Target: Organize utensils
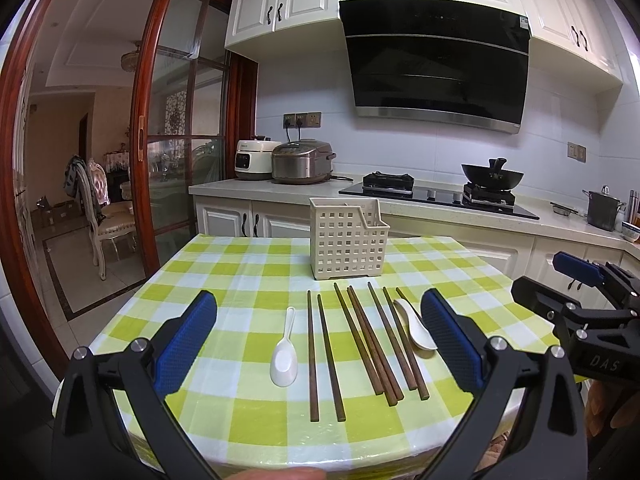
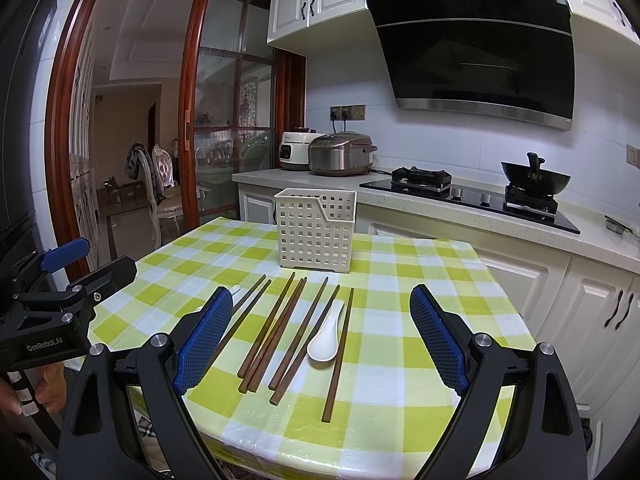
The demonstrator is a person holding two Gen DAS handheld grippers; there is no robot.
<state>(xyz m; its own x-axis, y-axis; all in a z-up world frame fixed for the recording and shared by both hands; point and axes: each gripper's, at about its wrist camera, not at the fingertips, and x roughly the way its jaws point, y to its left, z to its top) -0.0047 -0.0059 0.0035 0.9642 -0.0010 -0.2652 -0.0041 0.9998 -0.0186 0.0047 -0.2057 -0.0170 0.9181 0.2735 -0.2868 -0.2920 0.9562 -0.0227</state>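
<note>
At a kitchen table in green-and-white check, my left gripper [image 1: 318,342] hangs with jaws spread wide and nothing between them, while my right gripper [image 2: 322,340] hangs likewise released over the same spread.

Left to right on the tablecloth [image 1: 224,276]: a white spoon [image 1: 284,354], glossy and ceramic-looking, bowl toward me; then the dark wooden chopsticks [image 1: 362,346], slim square-ended sticks fanned loosely, some touching or crossing; then a second white spoon [image 1: 416,326], resting against the rightmost sticks and, in the right wrist view, lying between two of them. Behind them all stands the cream utensil holder [image 1: 347,240], a rigid plastic box pierced with a square grid, apparently empty, nothing yet sorted.

My reading of the risks: the cloth looks slick and plastic-coated, so a thin stick could skate away from the ribbed blue pads [image 1: 188,340] rather than lift. Closing on the touching sticks may catch two together or knock a neighbour. The glazed spoons could slip from a pinch and chip. The light holder might tip if nudged at its rim.
</note>
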